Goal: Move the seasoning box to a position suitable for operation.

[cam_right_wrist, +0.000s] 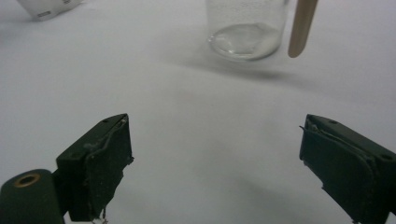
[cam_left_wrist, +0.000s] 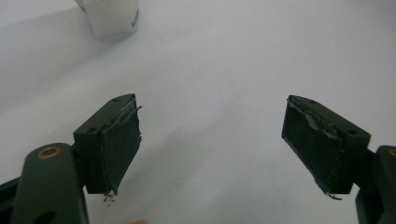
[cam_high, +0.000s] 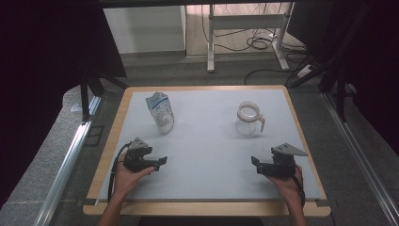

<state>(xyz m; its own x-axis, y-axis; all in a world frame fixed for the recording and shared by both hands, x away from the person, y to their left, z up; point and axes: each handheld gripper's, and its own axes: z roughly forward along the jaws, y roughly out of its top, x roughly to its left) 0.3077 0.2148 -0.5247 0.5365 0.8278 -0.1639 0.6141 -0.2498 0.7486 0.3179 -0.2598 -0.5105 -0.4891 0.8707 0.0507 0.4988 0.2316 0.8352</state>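
**Both grippers spread and empty, bag and pitcher waiting at the far side**

Held low over the near part of the grey table (cam_high: 207, 160), one at each side. Left gripper (cam_high: 159, 163) near the left edge, jaws spread wide with nothing between them, only bare tabletop beyond the worn pads (cam_left_wrist: 119, 149). Right gripper (cam_high: 256, 165) near the right edge, likewise spread and empty, pointed in toward the middle.

White-and-blue bag (cam_high: 160, 112) stood upright toward the far left, well apart from the left gripper and straight beyond it, a little to the right of its line; long axis vertical, top crumpled and leaning slightly. Lower corner of the same bag caught at the upper left of the left gripper view (cam_left_wrist: 113, 18). Clearly the nearer target for the left hand.

Glass pitcher (cam_high: 248, 121) upright toward the far right, wooden handle (cam_high: 261, 124) turned to the right edge. Seen ahead of the right gripper (cam_right_wrist: 246, 28), handle (cam_right_wrist: 302, 27) hanging just to the right of the glass. Nearer to the right hand, well apart from it.

Judged: a forward reach needed on each side, bag taken across its narrow width, pitcher by the handle.
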